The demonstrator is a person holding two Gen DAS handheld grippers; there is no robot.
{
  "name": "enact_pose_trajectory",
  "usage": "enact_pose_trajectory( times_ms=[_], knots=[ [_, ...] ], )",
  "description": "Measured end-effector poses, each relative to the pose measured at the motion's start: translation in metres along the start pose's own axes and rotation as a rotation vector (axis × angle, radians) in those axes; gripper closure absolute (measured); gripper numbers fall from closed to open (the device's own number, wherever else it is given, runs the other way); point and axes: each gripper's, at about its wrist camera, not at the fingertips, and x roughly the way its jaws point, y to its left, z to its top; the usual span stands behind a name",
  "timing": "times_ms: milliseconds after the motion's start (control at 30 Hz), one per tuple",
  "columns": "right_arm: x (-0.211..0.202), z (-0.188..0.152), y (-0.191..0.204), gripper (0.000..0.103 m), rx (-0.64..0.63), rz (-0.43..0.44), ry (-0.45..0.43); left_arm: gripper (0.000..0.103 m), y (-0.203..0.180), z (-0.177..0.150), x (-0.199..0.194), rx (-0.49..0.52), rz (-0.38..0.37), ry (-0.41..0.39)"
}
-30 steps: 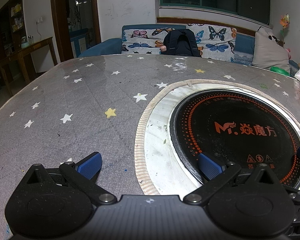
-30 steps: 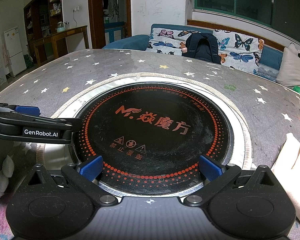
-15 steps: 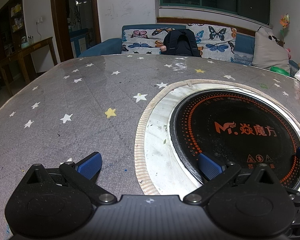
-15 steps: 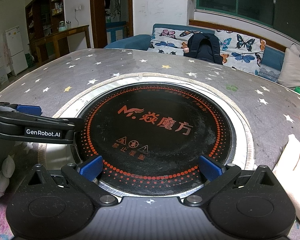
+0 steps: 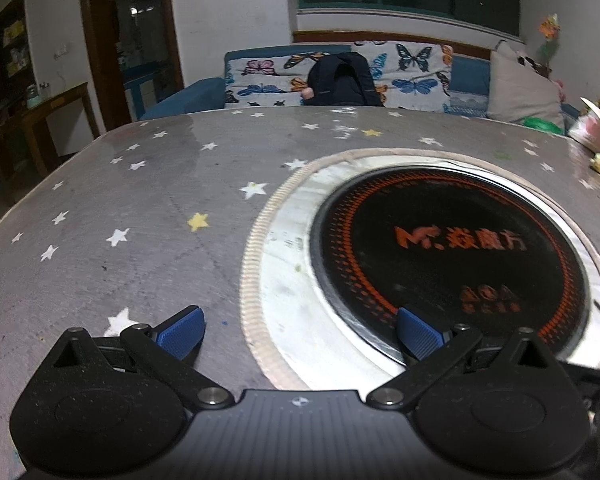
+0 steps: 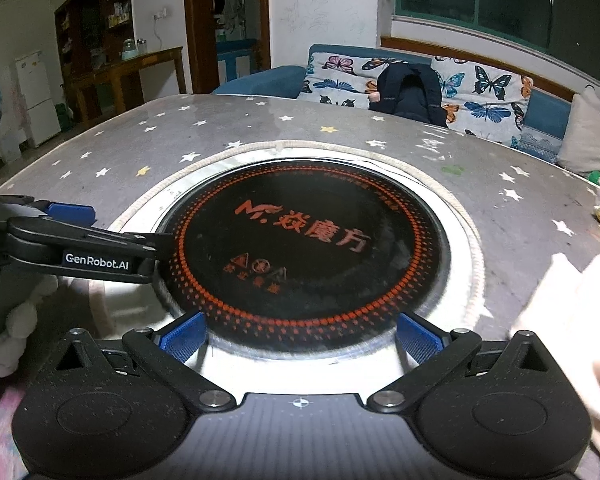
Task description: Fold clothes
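Only a pale garment (image 6: 572, 320) is showing, lying bunched at the desk's (image 6: 220, 128) right edge, blurred and cut off by the frame, so fold progress is unclear: either heaped for folding or already set aside. Right tongs (image 6: 300, 338) and left tongs (image 5: 300, 332) are hanging wide apart, gripping nothing, over the round hotplate (image 6: 300, 248).
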Motion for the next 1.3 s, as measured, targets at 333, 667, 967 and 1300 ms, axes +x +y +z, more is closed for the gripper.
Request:
enact_pose_trajectory(
  times_ms=[333,667,967,1300],
  knots=[
    [-0.048,-0.017,-0.026,0.0,0.006,-0.017,-0.025,0.0,-0.036,-0.002,-0.021,0.066,-0.049,0.028],
    [-0.103,-0.046,-0.055,0.0,0.06,-0.072,-0.1,0.0,-0.073,-0.001,-0.049,0.119,-0.133,0.016],
    [-0.136,-0.069,-0.075,0.0,0.12,-0.097,-0.144,0.0,-0.108,0.001,-0.063,0.17,-0.23,0.018],
    [-0.158,-0.079,-0.114,0.0,0.213,-0.196,-0.125,0.0,-0.147,0.01,-0.07,0.229,-0.315,0.025]
  ],
)
